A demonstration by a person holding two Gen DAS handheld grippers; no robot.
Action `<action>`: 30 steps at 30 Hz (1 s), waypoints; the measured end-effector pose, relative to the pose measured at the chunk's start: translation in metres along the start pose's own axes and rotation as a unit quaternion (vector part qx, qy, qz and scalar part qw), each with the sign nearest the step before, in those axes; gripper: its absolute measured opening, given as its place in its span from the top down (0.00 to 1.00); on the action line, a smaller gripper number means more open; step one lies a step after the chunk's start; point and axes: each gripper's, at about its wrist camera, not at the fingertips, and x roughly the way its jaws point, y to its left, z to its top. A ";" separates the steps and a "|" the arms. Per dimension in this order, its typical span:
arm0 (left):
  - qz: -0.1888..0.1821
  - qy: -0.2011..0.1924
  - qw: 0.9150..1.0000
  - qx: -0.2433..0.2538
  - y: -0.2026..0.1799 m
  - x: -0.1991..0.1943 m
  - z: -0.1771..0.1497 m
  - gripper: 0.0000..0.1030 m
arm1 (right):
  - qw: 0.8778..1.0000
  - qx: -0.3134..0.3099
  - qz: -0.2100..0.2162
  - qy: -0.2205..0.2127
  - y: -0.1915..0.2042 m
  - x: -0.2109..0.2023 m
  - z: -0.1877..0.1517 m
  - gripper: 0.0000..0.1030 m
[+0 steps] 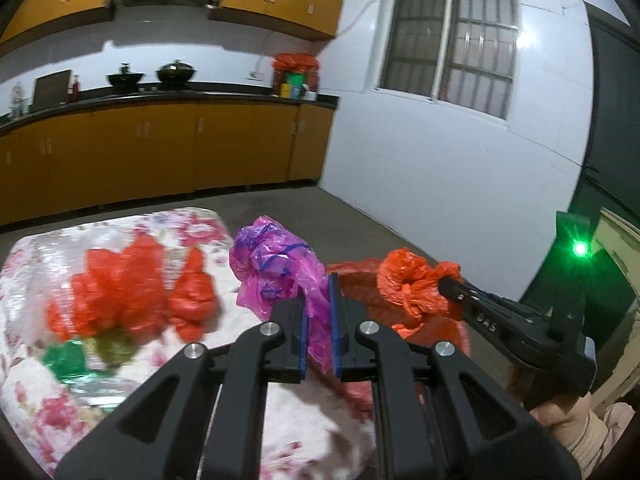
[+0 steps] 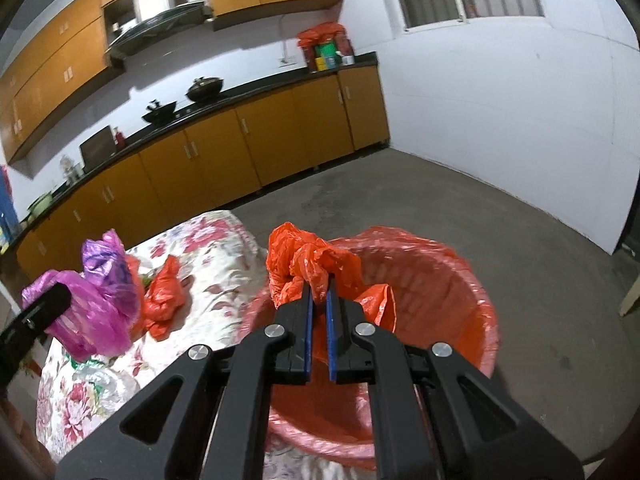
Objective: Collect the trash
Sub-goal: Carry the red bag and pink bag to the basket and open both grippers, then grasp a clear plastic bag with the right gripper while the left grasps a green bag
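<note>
A crumpled purple plastic bag is pinched between the blue pads of the left hand-held gripper and held up over the edge of the floral-covered worktop. An orange plastic bag is clamped in the right hand-held gripper, lifted above the red-lined bin just beside the worktop. More orange bags are seen lying on the floral cloth, with a green scrap near them, blurred. Orange cabinets and a dark kitchen counter are visible behind, across the concrete floor.
</note>
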 end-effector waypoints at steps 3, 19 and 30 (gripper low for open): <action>-0.020 0.012 1.000 0.003 -0.013 0.018 0.000 0.90 | 1.000 0.005 -0.007 -0.003 -0.009 0.001 0.003 0.94; -0.031 0.053 0.998 -0.006 -0.028 0.075 -0.014 0.55 | 0.999 0.023 -0.029 -0.033 -0.045 -0.008 0.013 0.62; 0.146 0.018 0.989 -0.019 0.048 0.002 -0.031 0.24 | 1.000 -0.022 -0.010 -0.003 -0.006 -0.009 -0.014 0.62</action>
